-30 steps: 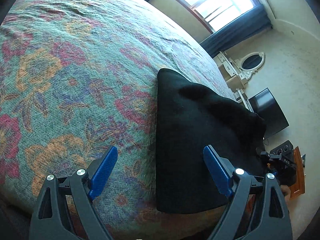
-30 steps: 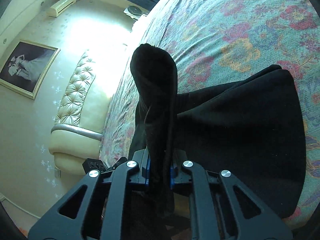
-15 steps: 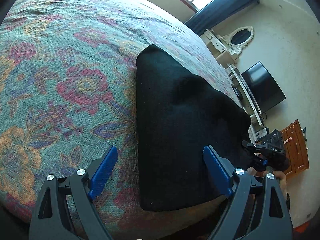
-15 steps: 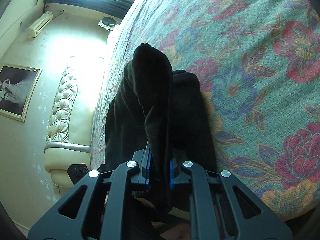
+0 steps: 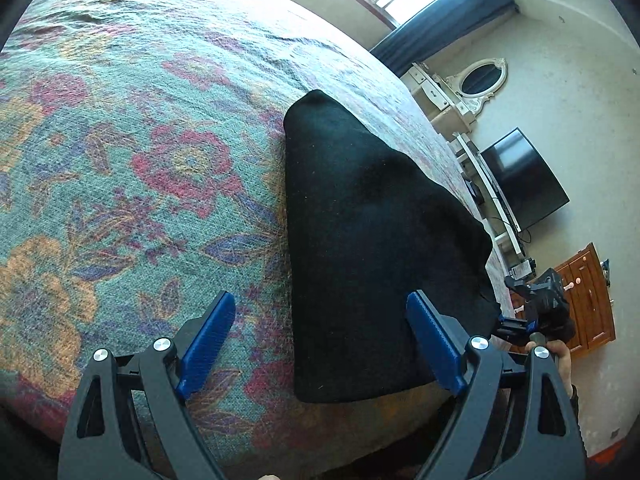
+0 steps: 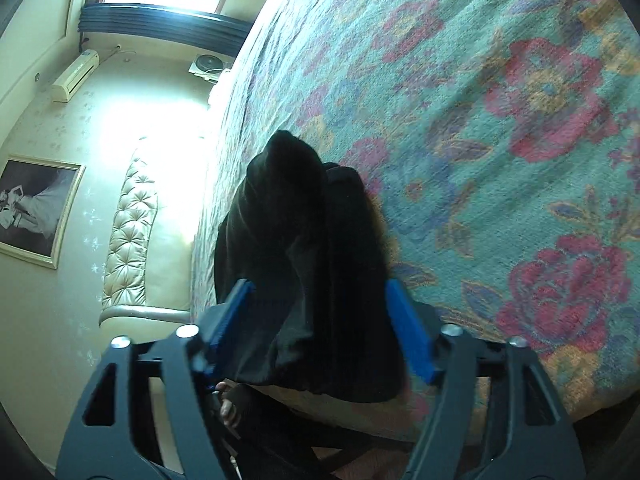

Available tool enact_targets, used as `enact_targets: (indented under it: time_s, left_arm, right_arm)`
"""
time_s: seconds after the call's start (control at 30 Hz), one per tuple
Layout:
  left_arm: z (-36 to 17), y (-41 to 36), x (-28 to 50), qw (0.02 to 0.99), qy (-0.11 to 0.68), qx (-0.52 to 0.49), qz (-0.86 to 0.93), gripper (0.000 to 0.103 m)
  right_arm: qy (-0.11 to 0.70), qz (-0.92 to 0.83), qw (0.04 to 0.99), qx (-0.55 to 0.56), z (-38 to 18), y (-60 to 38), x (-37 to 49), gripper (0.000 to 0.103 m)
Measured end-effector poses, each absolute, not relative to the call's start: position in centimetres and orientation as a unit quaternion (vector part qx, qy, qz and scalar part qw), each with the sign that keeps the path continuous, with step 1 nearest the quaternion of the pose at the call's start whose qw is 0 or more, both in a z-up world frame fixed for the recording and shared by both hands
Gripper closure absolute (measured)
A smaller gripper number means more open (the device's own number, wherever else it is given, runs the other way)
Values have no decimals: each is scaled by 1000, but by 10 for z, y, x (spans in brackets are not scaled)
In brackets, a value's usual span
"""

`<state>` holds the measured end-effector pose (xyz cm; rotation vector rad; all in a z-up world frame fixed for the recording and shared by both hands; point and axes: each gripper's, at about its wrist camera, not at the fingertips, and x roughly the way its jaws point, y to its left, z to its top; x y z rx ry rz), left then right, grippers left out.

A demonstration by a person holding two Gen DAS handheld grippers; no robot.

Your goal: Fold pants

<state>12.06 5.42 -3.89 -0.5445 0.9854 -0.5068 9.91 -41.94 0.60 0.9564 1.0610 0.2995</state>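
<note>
On floral bedspread (image 5: 120, 160), folded pants (image 5: 360, 240); both tools agape.

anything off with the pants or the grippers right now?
One thing: the black pants lie folded at the edge of the floral bedspread, but by the open right gripper one end stands up in a hump. Left gripper is open, empty.

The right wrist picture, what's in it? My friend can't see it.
A bunched-up piece of black fabric pants lies at the edge of a bed with a green floral bedspread, between the open blue fingers of the right tool. A cream tufted headboard stands behind.
</note>
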Motion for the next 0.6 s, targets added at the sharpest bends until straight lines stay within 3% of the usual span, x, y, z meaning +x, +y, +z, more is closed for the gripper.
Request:
enact_targets:
  time_s: [0.47,0.6]
  left_arm:
    - [-55,54,115,746,477,-374,-276,17]
    - [-58,45,114,745,480,-378,-268,17]
  right_arm:
    - [497,196,688,490,-31,-402,82,16]
    - [509,203,702,455,-27,-392,83,20]
